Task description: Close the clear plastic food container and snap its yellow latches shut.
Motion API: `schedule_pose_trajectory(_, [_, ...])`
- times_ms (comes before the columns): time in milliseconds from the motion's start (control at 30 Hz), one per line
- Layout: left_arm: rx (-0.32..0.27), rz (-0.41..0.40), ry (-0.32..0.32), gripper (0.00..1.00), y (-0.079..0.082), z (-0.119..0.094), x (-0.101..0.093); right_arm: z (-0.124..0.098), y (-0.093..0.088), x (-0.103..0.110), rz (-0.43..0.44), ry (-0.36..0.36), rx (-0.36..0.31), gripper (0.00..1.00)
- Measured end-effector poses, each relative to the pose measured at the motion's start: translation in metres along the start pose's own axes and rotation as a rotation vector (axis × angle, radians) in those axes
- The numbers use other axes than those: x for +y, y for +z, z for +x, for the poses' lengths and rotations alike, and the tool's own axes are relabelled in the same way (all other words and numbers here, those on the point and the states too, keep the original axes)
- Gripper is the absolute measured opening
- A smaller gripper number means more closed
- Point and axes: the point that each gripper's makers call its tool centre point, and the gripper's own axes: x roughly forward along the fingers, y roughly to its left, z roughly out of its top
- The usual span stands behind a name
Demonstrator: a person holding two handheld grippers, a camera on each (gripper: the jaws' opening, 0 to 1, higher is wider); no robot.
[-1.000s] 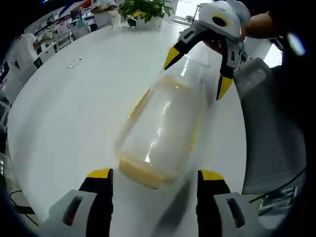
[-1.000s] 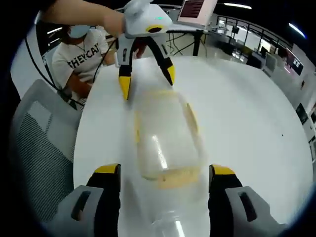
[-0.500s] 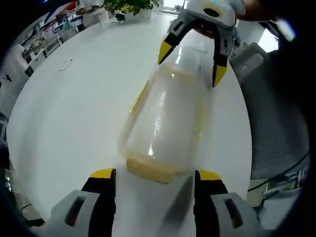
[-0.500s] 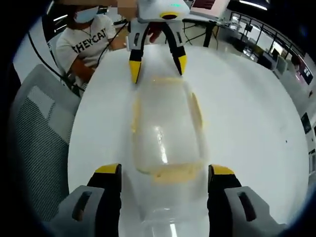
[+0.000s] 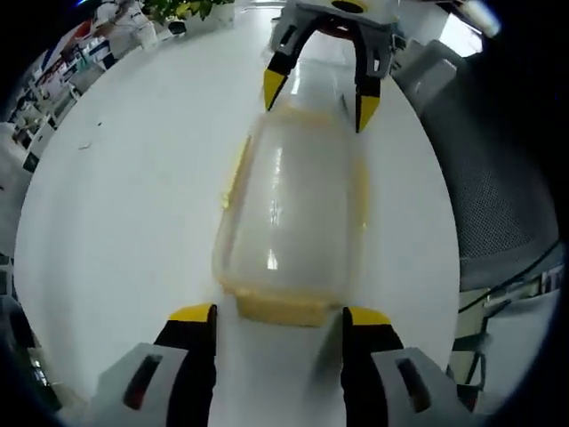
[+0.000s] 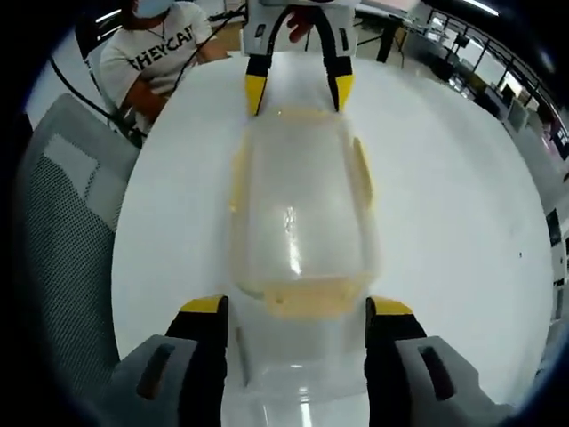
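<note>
The clear plastic container (image 5: 289, 213) lies lengthwise on the white table, with yellow latches at its near end (image 5: 284, 310) and along its sides (image 5: 236, 173). My left gripper (image 5: 278, 318) is open, its jaws flanking that near end latch. My right gripper (image 5: 320, 100) is open at the far end. In the right gripper view the container (image 6: 302, 205) runs away from my right gripper (image 6: 320, 310), whose jaws straddle the yellow end latch (image 6: 342, 302). The left gripper (image 6: 298, 93) stands open at the other end. A clear plastic piece (image 6: 298, 365) lies between the right jaws; whether it is the lid is unclear.
The white round table (image 5: 133, 205) stretches wide to one side. A grey mesh chair (image 6: 67, 231) stands at the table's edge, and a seated person in a white T-shirt (image 6: 147, 53) is behind it. Potted plants (image 5: 182, 9) stand at the far rim.
Both grippers have drawn in on the container's two ends and lined up along its length. Each pair of jaws stands a little narrower than before. The container has stayed on the table.
</note>
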Motion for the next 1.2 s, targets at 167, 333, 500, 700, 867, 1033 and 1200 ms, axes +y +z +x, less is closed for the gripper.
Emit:
schedule_pose_trajectory(167, [0.021,0.051,-0.013,0.45,0.0,0.003,0.0,0.0,-0.001,0.0,-0.01,0.009,0.023,0.54])
schedule_pose_trajectory(333, [0.033,0.078,-0.024,0.36,-0.002,0.004,-0.001,0.001,0.002,0.001,-0.021,0.017,0.048,0.43])
schedule_pose_trajectory(500, [0.032,0.082,-0.025,0.34,-0.002,0.004,-0.001,0.003,0.001,0.0,-0.009,0.019,0.081,0.38])
schedule_pose_trajectory(700, [0.04,0.085,-0.023,0.33,-0.002,0.005,-0.002,0.004,0.001,0.0,-0.007,0.031,0.133,0.37])
schedule_pose_trajectory(867, [0.054,0.074,-0.022,0.33,-0.003,0.005,-0.006,0.003,0.0,0.0,-0.022,0.029,0.155,0.36])
schedule_pose_trajectory(1033, [0.059,0.032,-0.043,0.33,-0.007,0.002,-0.019,0.003,0.002,0.002,-0.079,0.058,0.152,0.36])
schedule_pose_trajectory(1200, [0.045,0.0,-0.029,0.33,-0.008,0.002,-0.021,0.002,0.003,0.001,-0.11,0.064,0.143,0.36])
